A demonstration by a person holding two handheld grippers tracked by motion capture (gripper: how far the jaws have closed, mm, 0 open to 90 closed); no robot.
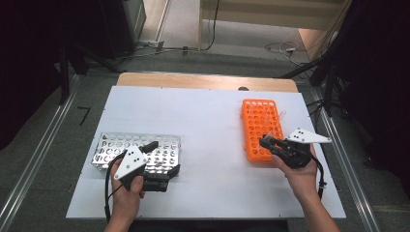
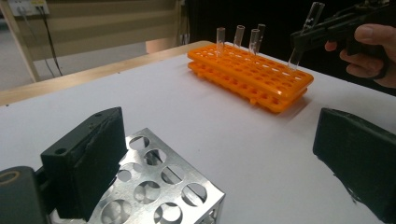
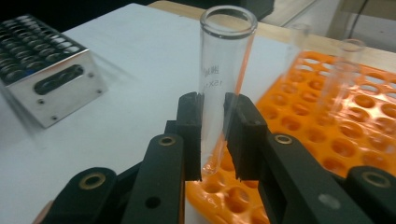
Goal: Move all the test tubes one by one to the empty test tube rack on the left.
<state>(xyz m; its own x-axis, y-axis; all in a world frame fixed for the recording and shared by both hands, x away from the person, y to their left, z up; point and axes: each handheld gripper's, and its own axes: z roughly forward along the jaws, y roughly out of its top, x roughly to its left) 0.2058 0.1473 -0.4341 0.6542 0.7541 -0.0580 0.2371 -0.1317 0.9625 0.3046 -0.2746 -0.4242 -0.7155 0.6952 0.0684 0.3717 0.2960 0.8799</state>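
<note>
While the right gripper [image 3: 214, 135] pinches a clear glass test tube [image 3: 223, 79] between its black pads, the tube stands nearly upright, its long axis running up and down with a slight lean, open mouth at the top and rounded end low over the near end of the orange rack [image 3: 355, 121]; whether that rounded end sits just inside a hole or clears it I cannot tell, since the pads cover the lower part of the tube; faint printing on the glass is too small to read. Seen from the left gripper view, the same tube slants a little in the right gripper, mouth uppermost, bottom just above the rack's near edge. Nearer the person, the left gripper [image 2: 219, 158] has its jaws spread wide, one on each side of a corner of the metal rack [image 2: 159, 186], with nothing pinched; that rack is cut off by the picture's lower edge. Farther along the orange rack, four more tubes [image 2: 239, 37] stand upright in its holes; in the high view they are nearly lost against the orange. Both racks rest well apart on the white desk [image 1: 208, 121].
</note>
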